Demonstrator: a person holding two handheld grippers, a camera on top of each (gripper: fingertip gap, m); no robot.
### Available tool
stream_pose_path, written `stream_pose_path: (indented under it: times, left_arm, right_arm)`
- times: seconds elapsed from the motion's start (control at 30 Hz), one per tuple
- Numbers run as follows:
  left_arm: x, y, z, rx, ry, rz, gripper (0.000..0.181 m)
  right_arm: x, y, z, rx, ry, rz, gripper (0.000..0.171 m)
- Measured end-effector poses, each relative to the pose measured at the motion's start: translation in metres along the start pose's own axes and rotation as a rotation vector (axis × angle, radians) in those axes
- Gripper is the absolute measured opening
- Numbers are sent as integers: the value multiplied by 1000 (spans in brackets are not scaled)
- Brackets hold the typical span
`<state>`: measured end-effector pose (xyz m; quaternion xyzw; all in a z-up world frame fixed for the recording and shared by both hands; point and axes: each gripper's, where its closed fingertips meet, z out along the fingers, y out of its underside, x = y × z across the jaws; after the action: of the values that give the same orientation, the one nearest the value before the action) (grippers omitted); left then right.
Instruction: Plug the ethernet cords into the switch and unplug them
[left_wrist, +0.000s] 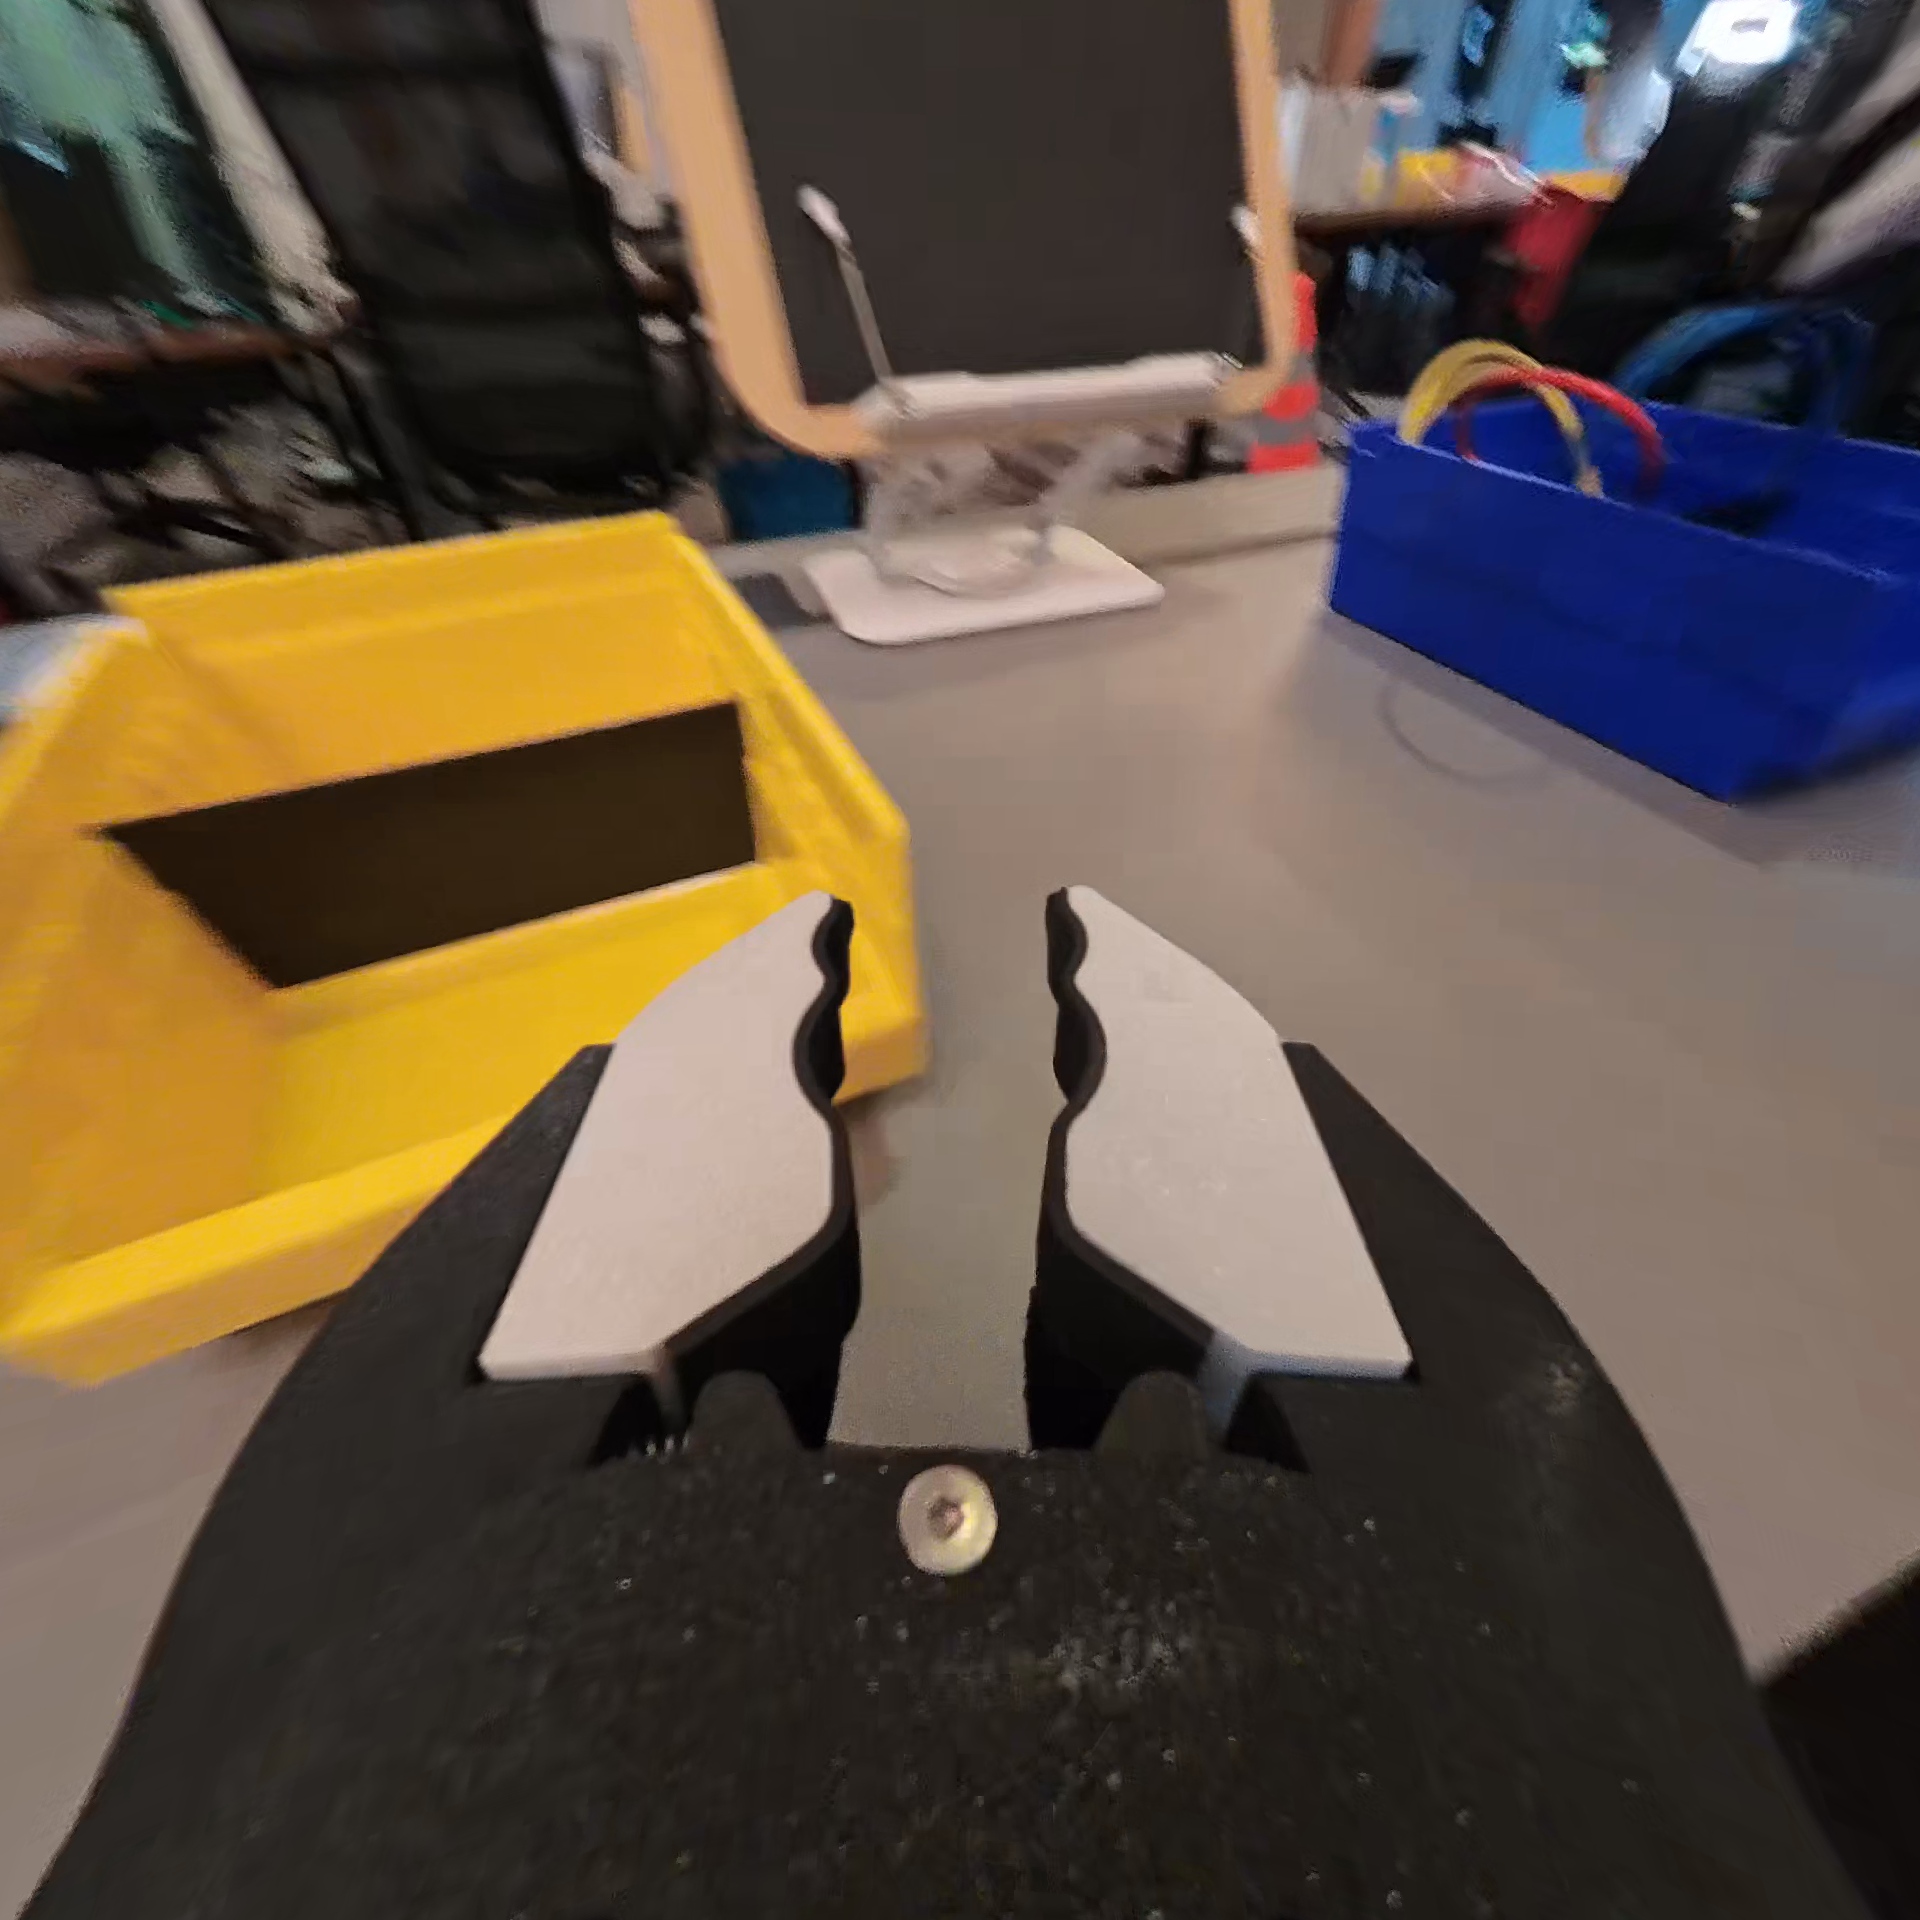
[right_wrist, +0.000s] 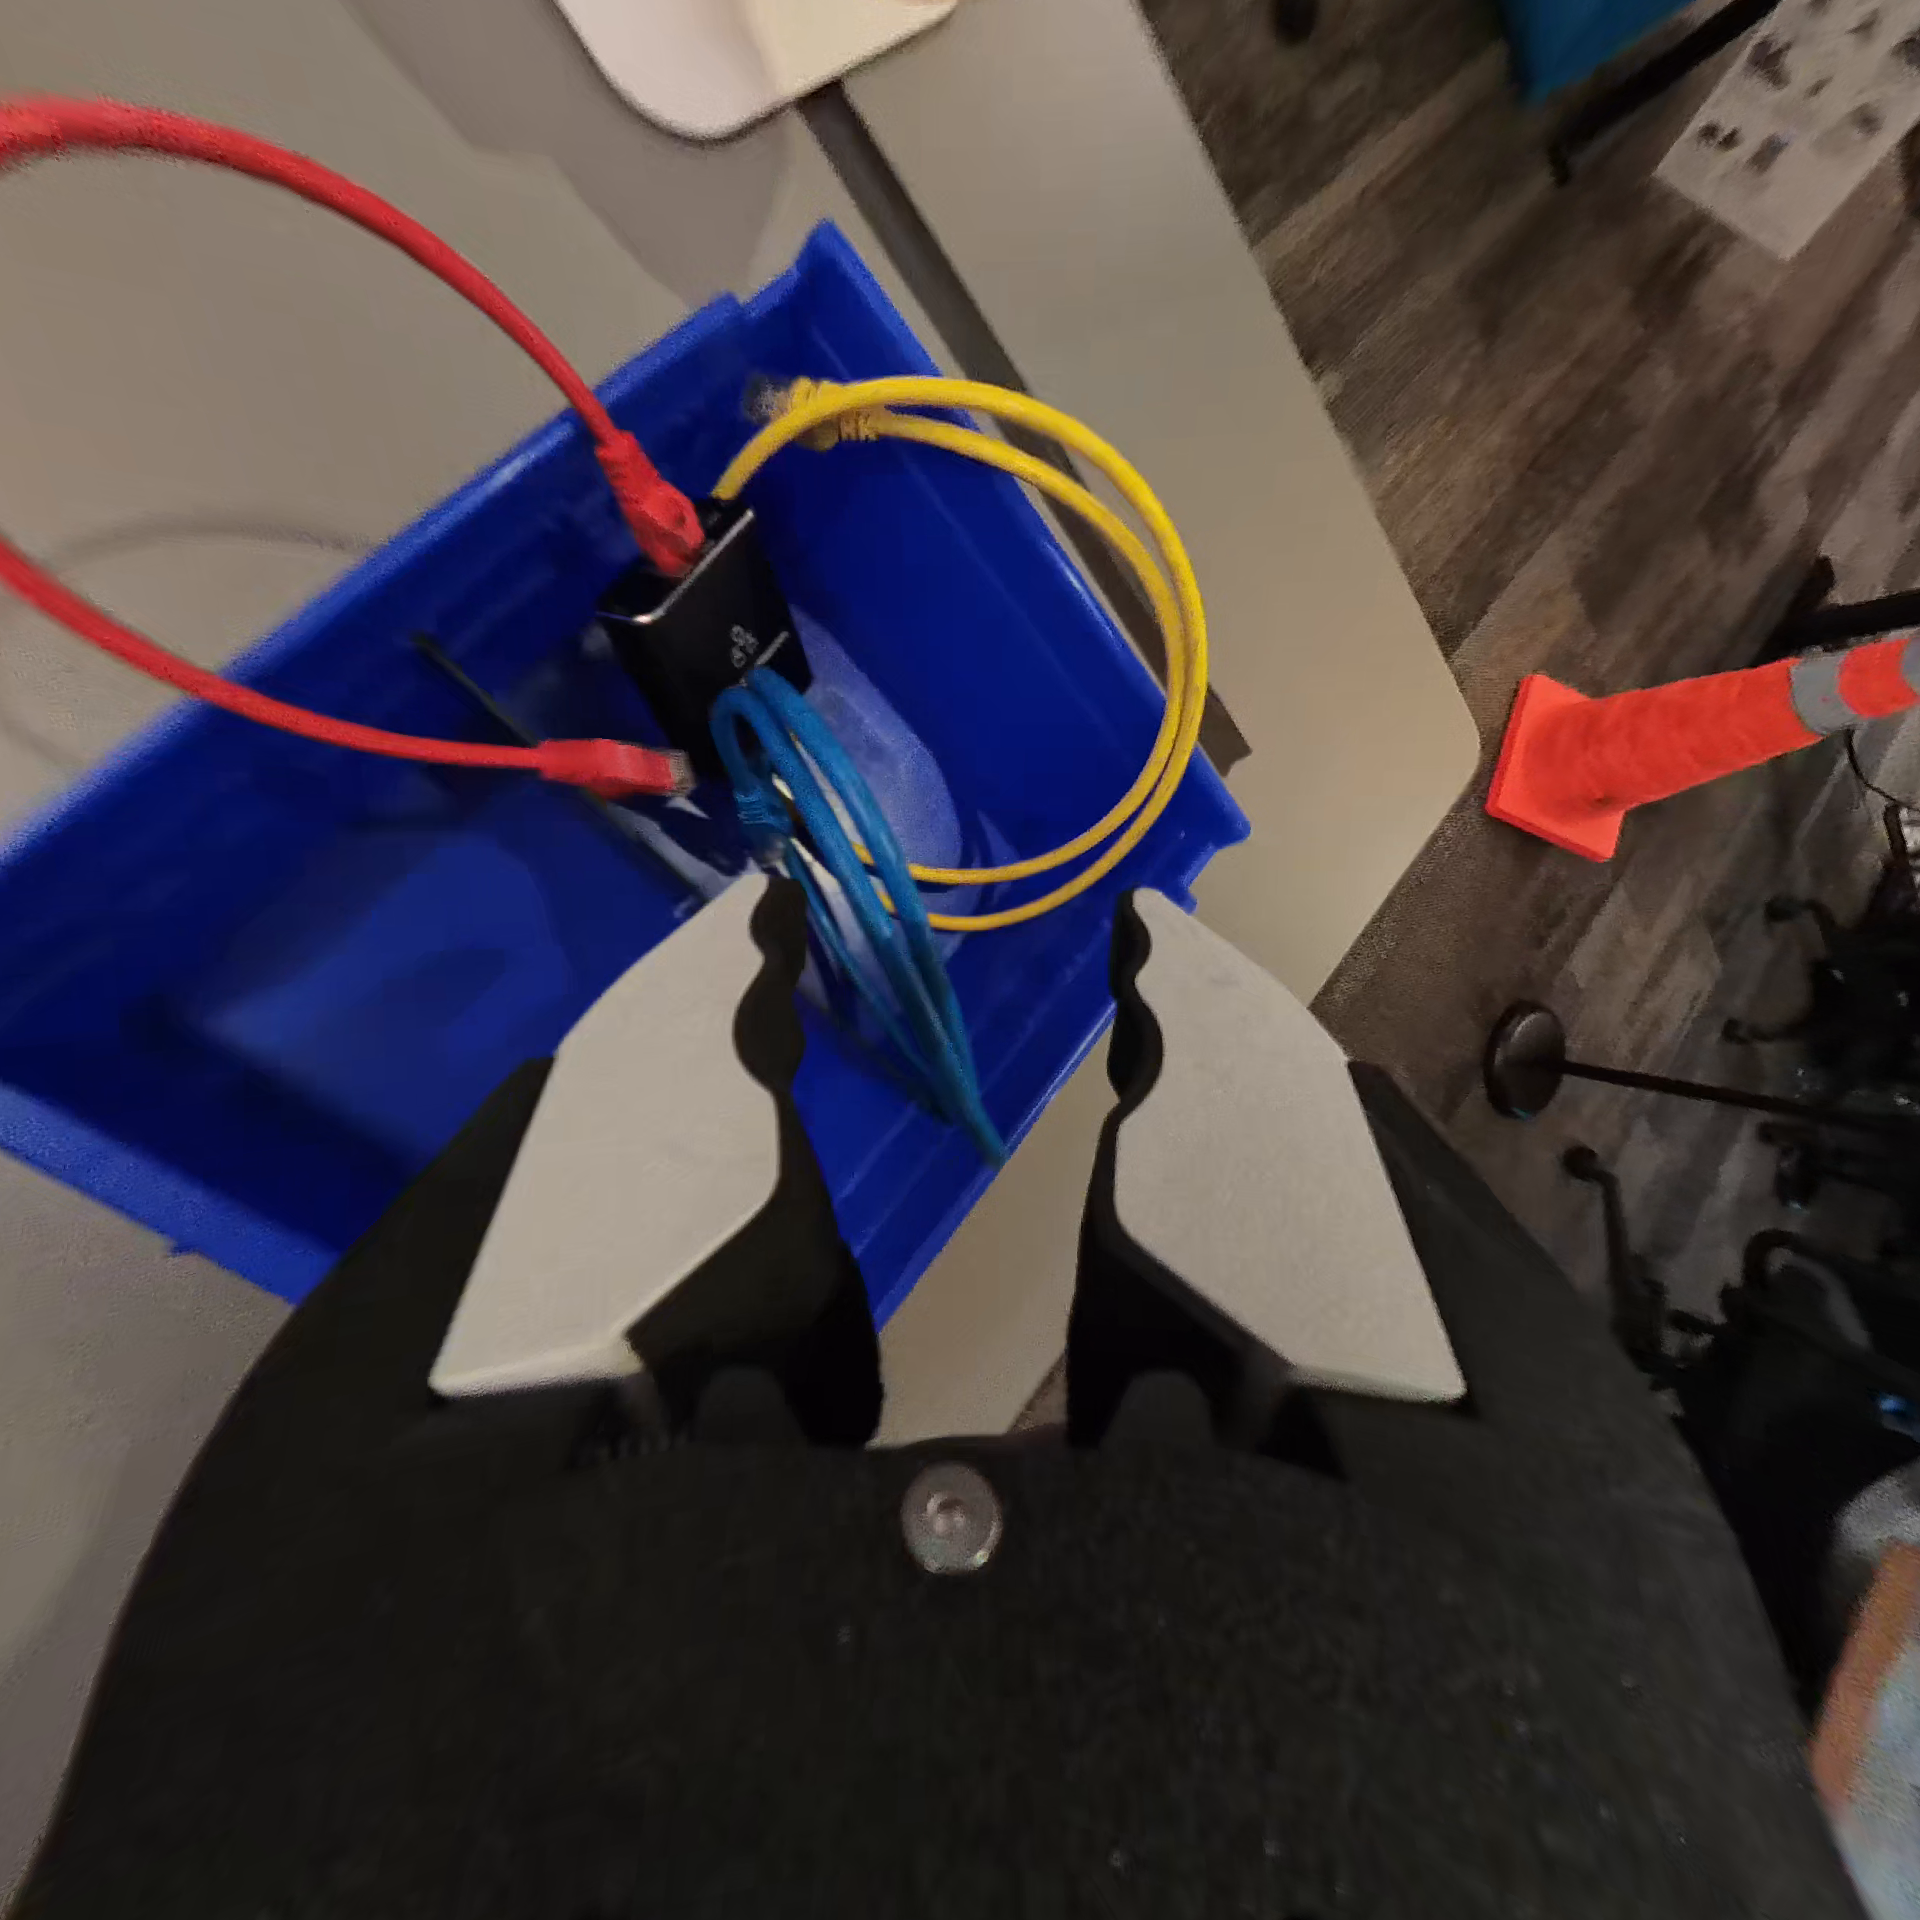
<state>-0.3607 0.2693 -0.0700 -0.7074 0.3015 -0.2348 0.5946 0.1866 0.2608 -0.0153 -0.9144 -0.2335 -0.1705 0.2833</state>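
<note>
In the right wrist view a small black switch (right_wrist: 707, 623) stands inside a blue bin (right_wrist: 312, 935). A red cord (right_wrist: 416, 239) has one plug in the switch's top end; its other plug (right_wrist: 623, 771) hangs loose beside the switch. A yellow cord (right_wrist: 1174, 644) loops from the switch over the bin's far rim. A blue cord (right_wrist: 883, 935) lies coiled below the switch. My right gripper (right_wrist: 951, 904) is open and empty, just above the bin, over the blue cord. My left gripper (left_wrist: 948, 909) is open and empty above the grey table, far from the blue bin (left_wrist: 1621, 592).
A yellow bin (left_wrist: 312, 1091) with a dark opening sits just left of my left gripper. A white stand (left_wrist: 987, 582) holding a framed dark panel is at the back. An orange cone (right_wrist: 1662, 738) lies on the floor beyond the table edge (right_wrist: 1392, 582).
</note>
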Motion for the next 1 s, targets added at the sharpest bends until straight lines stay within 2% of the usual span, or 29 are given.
stream_pose_path:
  times: [0.07,0.17,0.23,0.3,0.37,0.43,0.67,1.0]
  left_arm:
    - [-32,-7,-13,51,-111,31,40]
    - [-71,-3,-28,53,-231,83,45]
    - [-83,10,-35,-12,-253,75,31]
    - [-85,19,-39,-47,-245,57,31]
    - [-84,31,-37,-97,-237,30,31]
    - [-79,41,-33,-146,-210,-17,32]
    - [-72,46,-22,-203,-226,-47,32]
    - [-68,45,-12,-207,-211,-35,32]
  right_arm:
    - [-8,7,-26,100,72,115,56]
    - [-53,9,-61,408,38,350,57]
    - [-87,22,-72,602,30,521,60]
    - [-116,43,-70,717,63,691,53]
    - [-140,72,-58,719,132,813,51]
    - [-158,90,-48,708,173,848,46]
    - [-150,102,-45,646,232,827,48]
    - [-151,110,-42,631,224,814,48]
